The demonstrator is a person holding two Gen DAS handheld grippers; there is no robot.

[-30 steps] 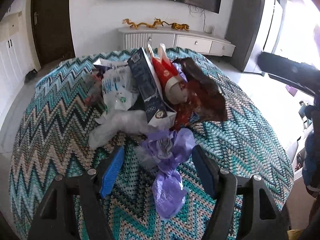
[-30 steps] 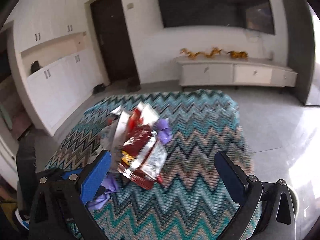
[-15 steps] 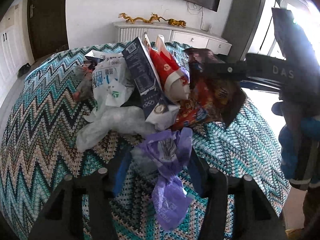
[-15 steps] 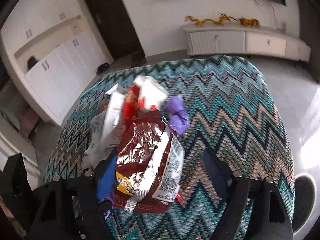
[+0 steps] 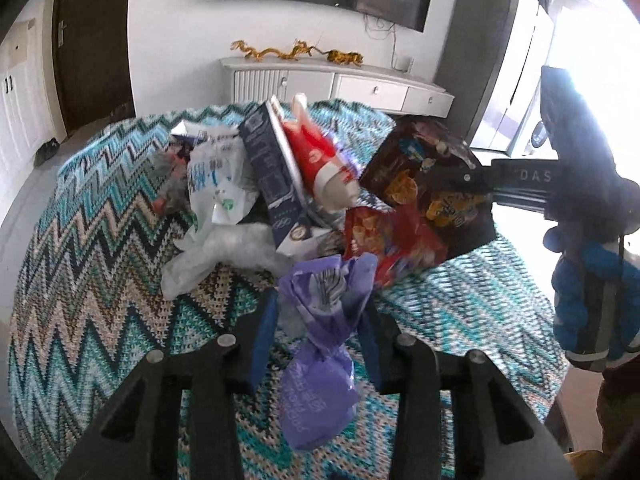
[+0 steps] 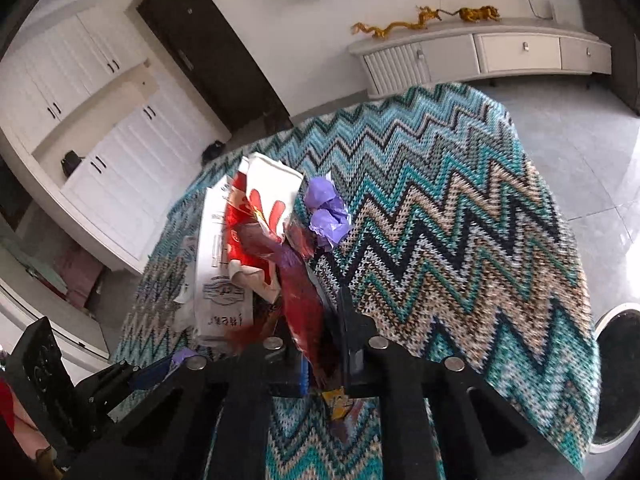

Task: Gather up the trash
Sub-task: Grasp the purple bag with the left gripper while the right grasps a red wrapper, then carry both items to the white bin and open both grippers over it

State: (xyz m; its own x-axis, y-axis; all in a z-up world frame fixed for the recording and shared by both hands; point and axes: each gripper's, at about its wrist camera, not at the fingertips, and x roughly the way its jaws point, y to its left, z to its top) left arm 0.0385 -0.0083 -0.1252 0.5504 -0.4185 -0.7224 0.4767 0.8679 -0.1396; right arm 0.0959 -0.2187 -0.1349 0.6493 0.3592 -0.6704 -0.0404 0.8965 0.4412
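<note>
A heap of trash lies on a zigzag-patterned table cover. My left gripper is shut on a crumpled purple wrapper at the near edge of the heap. My right gripper is shut on a dark red snack bag; the same snack bag shows in the left wrist view, lifted at the right of the heap with the right gripper's finger across it. The heap also holds a dark blue carton, a red and white carton and white plastic bags.
A second purple wrapper lies by the heap's far side. A round dark bin stands on the floor right of the table. A white sideboard stands against the far wall, white cupboards to the left.
Both grippers closed from open: the left onto the purple wrapper, the right moved in and closed onto the dark red snack bag, which is now raised.
</note>
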